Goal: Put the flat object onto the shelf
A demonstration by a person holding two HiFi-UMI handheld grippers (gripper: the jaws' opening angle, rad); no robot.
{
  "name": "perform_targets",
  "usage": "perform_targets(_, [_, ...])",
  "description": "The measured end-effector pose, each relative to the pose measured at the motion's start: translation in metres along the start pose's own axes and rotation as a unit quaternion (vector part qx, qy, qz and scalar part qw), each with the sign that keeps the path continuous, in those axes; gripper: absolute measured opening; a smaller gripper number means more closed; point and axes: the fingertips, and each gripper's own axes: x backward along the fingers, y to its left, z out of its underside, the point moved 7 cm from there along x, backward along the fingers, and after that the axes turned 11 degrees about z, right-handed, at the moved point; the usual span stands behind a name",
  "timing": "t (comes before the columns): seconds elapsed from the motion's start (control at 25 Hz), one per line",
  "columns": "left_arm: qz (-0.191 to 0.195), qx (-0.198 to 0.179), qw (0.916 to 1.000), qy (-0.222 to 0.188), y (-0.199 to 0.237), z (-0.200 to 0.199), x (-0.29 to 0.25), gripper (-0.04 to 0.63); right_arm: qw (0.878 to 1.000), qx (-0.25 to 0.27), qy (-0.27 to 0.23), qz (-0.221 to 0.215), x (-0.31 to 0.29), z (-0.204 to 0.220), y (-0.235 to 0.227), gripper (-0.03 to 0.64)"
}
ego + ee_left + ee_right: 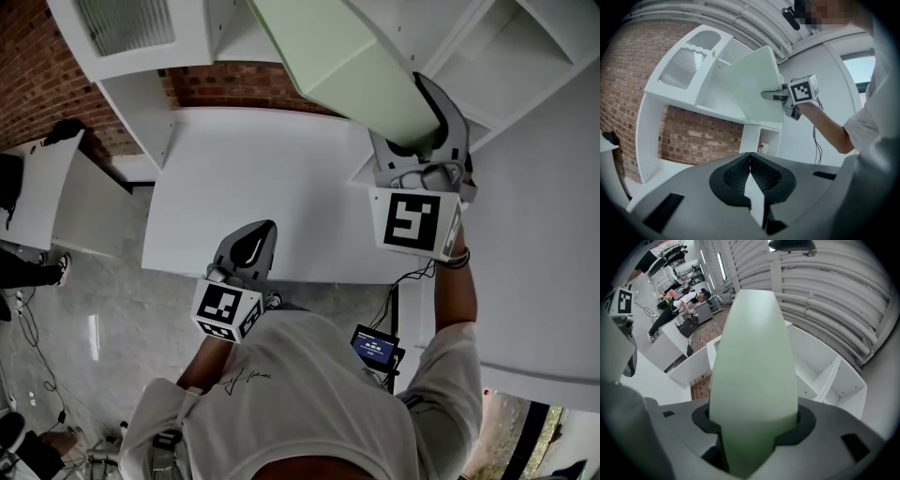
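I judged the step in hand to be the carry toward placement: the pale green flat rigid panel (349, 58) was aloft and not yet resting on any ledge of the white open-compartment shelf unit (828, 377). My right gripper (419, 141) had its jaws pinching the panel's near edge, the dark pads seated on both faces, as the right gripper view showed plainly. From that grip the panel ran away toward 11 o'clock in the head view, tilted, its far end rising out of the top of the picture. In the right gripper view it stood directly ahead at 12 o'clock and filled the centre, with the shelf's open bays showing past it at 3 o'clock and further shelving at 9 o'clock. In my judgement, the next move called for choosing a bay, turning the panel so its edge cleared the dividers, and lowering it onto the ledge before letting go. Whether it would fit a bay I could not tell. My left gripper (750, 169) was idle at 7 o'clock of the right one, above the near edge of the white rectangular tabletop (272, 183), jaws pressed together with nothing between them, well apart from the panel.
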Motion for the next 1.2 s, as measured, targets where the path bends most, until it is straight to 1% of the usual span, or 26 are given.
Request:
perform_targets(0.12, [0.0,0.001,1.0,0.001,0.0,0.001,0.001,0.012,1.0,0.012,0.001,0.002,-0.001,0.002,0.004,0.281])
perform_targets(0.44, [-0.002,0.0,1.0,0.001,-0.002,0.002,0.003,0.012,0.997,0.078,0.002,-0.002,-0.005,0.003,0.024,0.281])
perform_targets(0.84, [-0.018,-0.001,0.9998,-0.005,0.009,-0.004,0.008,0.012,0.987,0.157,0.014,-0.015,-0.02,0.01,0.053,0.283])
perform_targets(1.0, [-0.025,-0.014,0.9994,-0.018,0.017,-0.016,0.009,0.012,0.982,0.185,0.018,-0.019,-0.028,0.011,0.064,0.285])
perform_targets(1.2, [-0.026,-0.053,0.9964,-0.06,0.024,-0.056,0.004,0.012,0.977,0.21,0.024,-0.022,-0.037,0.013,0.075,0.288])
